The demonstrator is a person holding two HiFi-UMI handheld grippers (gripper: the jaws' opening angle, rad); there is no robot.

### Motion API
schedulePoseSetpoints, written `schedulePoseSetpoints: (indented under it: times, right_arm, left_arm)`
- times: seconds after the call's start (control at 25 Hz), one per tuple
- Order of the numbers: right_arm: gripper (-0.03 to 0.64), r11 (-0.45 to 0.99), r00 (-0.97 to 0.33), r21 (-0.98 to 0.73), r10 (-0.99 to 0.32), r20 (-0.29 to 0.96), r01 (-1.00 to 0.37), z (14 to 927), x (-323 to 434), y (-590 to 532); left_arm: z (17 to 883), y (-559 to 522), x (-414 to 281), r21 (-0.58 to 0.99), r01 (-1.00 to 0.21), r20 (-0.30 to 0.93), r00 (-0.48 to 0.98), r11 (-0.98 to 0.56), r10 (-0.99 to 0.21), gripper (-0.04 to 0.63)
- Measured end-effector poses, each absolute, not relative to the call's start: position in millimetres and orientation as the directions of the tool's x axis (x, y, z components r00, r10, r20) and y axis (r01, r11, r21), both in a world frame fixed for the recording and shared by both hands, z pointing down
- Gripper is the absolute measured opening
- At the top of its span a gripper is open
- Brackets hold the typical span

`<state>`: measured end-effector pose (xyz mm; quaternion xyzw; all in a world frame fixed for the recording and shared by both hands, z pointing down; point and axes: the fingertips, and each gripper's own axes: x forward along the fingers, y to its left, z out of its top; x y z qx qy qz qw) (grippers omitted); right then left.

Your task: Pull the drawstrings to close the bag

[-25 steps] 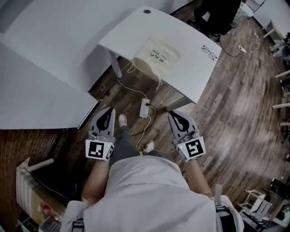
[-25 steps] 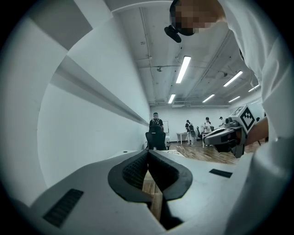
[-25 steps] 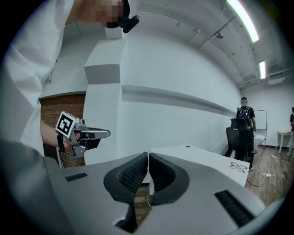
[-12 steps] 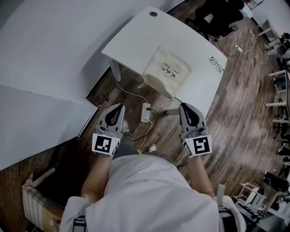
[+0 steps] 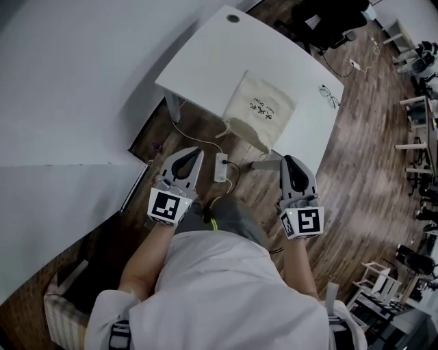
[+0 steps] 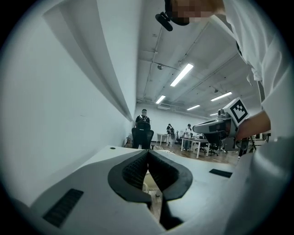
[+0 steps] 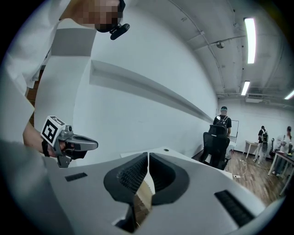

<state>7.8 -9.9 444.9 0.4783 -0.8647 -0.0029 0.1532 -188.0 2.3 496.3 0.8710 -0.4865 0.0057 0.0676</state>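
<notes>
A cream cloth drawstring bag [image 5: 261,109] with dark print lies flat on a white table [image 5: 205,58], its mouth at the near edge with the drawstrings [image 5: 226,128] hanging over that edge. My left gripper [image 5: 194,154] is shut and empty, held short of the table's near edge, left of the bag's mouth. Off to the right, my right gripper [image 5: 291,164] is likewise shut and empty, just short of the table's near right corner. In both gripper views the jaws meet at their tips, with a sliver of the bag [image 7: 146,195] visible behind them.
Eyeglasses [image 5: 328,96] lie on the table's right side. A power strip [image 5: 220,167] and cables lie on the wooden floor under the table. White panels [image 5: 61,102] stand at the left. An office chair [image 5: 328,17] and desks are beyond; several people [image 6: 144,120] stand far off.
Both grippers have moved forward toward the table, and the bag now sits closer to them. Their jaws have stayed shut.
</notes>
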Motion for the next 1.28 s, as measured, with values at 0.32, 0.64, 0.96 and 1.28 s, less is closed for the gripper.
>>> schedulePoseSetpoints:
  times: [0.32, 0.64, 0.96, 1.28]
  right_arm:
    - [0.037, 0.453, -0.4, 0.127, -0.865, 0.302, -0.883, 470, 41, -13]
    - [0.037, 0.354, -0.263, 0.158, -0.871, 0.414, -0.922, 524, 79, -18]
    - [0.038, 0.332, -0.243, 0.073, -0.807, 0.538, -0.941, 618, 88, -20]
    - [0.038, 0.246, -0.164, 0.055, -0.782, 0.602, -0.968, 697, 100, -44]
  left_arm:
    - [513, -22, -164, 0.085, -0.834, 0.122, 0.551, -0.545, -0.825, 0.018]
    - [550, -50, -138, 0.004, -0.818, 0.226, 0.561, -0.575, -0.797, 0.018]
    - [635, -76, -111, -0.031, -0.802, 0.354, 0.549, -0.596, -0.757, 0.02]
    - [714, -108, -96, -0.054, -0.832, 0.419, 0.483, -0.552, -0.769, 0.114]
